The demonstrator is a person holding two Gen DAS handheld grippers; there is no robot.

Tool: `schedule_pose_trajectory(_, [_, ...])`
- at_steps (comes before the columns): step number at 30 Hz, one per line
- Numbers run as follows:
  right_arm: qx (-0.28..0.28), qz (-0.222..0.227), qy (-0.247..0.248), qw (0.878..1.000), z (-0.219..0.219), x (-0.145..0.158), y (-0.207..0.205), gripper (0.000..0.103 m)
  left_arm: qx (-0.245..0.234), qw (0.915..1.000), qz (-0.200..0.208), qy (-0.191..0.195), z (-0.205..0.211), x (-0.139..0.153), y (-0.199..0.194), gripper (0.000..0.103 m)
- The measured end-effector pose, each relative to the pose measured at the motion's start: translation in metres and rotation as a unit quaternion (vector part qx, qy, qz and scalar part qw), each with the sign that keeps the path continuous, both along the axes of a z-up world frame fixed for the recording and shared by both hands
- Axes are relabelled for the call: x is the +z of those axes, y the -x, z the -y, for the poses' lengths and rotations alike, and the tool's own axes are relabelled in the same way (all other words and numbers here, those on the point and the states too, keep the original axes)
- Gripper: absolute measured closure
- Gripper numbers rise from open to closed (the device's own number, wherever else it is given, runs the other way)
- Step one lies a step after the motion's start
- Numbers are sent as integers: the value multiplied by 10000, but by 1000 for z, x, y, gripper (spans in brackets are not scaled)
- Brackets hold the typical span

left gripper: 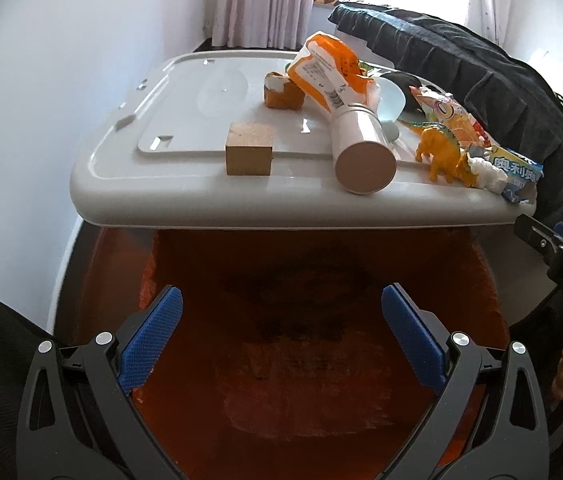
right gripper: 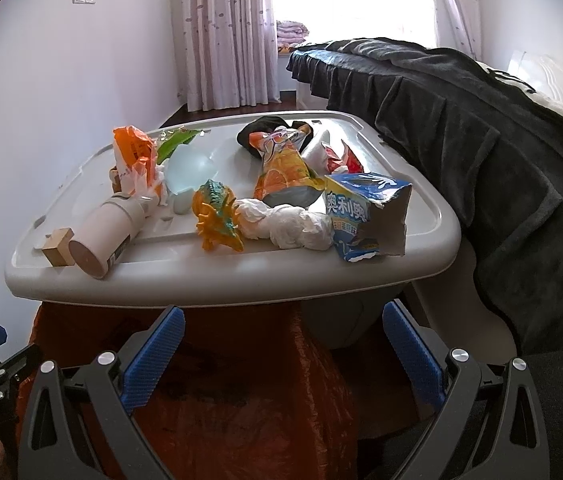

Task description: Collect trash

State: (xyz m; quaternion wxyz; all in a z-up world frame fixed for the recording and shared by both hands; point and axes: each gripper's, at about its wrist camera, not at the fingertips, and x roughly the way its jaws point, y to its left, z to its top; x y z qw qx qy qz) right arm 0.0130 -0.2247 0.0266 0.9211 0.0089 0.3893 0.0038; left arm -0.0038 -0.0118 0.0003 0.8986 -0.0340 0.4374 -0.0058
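Left gripper [left gripper: 281, 336] hangs over the orange bag [left gripper: 301, 320], jaws wide, empty. Right gripper [right gripper: 283, 350], likewise. Trash on the surface [right gripper: 241, 280]: tissue wad [right gripper: 293, 226] touches the toy dinosaur [right gripper: 217, 216] — risk grabbing both; blue wrapper [right gripper: 365, 216] could slide off.

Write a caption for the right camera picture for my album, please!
Open right gripper above an orange trash bag, facing a grey bin lid strewn with wrappers, crumpled tissue and a toy dinosaur.
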Motion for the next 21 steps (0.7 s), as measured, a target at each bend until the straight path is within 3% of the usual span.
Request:
schedule_pose_trajectory(7, [-2,0,-10,10000,0,0,0,5,36,9995,304,30,-3,4,4,6])
schedule_pose_trajectory(21, [-2,-41,-13,10000,1,0,-3,5,-3,10000,47,72,-4,-1,-1,6])
